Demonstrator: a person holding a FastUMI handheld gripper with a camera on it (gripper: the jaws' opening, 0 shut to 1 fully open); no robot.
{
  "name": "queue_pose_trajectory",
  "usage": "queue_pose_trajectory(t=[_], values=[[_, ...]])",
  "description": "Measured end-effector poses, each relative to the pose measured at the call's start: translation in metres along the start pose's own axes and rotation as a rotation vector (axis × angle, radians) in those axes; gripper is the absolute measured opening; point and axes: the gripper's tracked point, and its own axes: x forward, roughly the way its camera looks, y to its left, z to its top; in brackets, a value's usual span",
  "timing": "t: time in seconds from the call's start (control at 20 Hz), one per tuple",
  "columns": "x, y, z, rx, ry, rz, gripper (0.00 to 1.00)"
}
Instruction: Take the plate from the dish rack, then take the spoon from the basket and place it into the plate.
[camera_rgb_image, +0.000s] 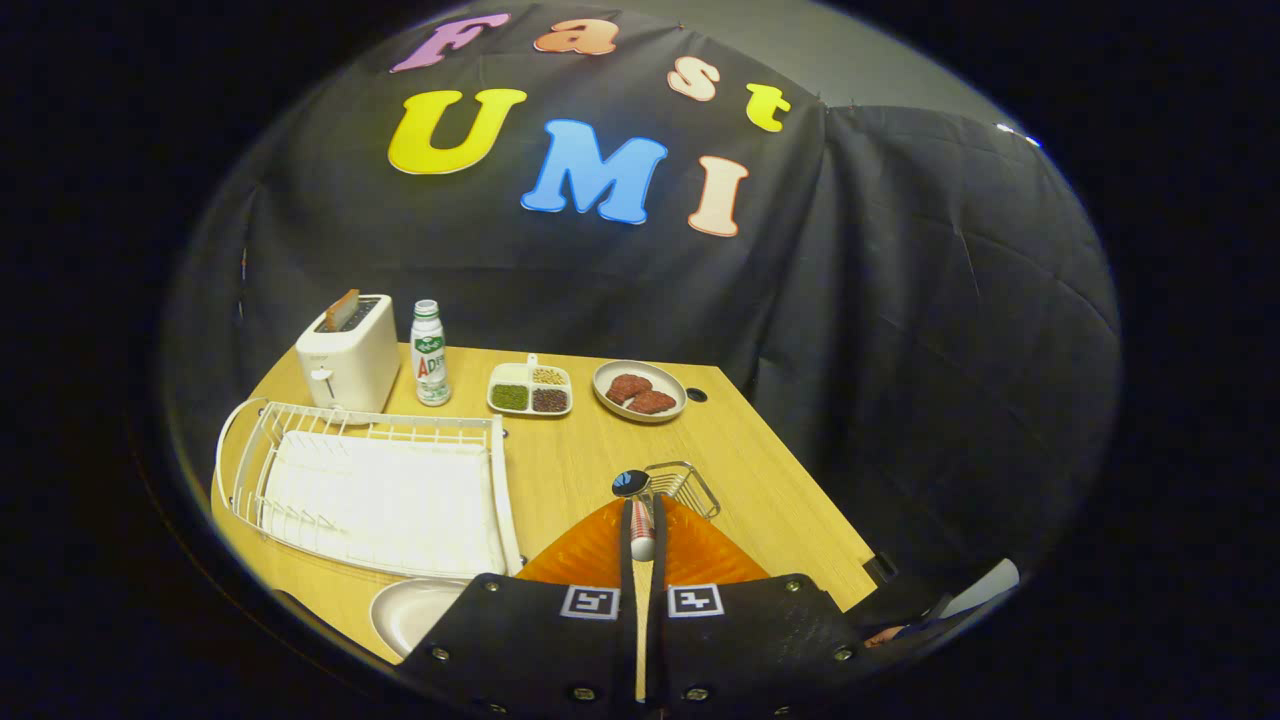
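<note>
We judge the first half done: the dish rack stands empty and the plate lies bare on the tabletop by its near edge, just in front of the rack. Our claw is pinched on the spoon, lifted beside the wire basket. The spoon shows a dark bowl and a pale, red-banded handle, and we must yet set it in the plate.
</note>
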Motion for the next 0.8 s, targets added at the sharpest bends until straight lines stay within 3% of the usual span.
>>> queue_pose_trajectory(t=[0.3, 0.8], values=[[-0.042, 0.053, -0.005, -0.069, -0.046, 0.15, 0.04], [-0.101, 0.103, -0.06, -0.166, -0.026, 0.372, 0.04]])
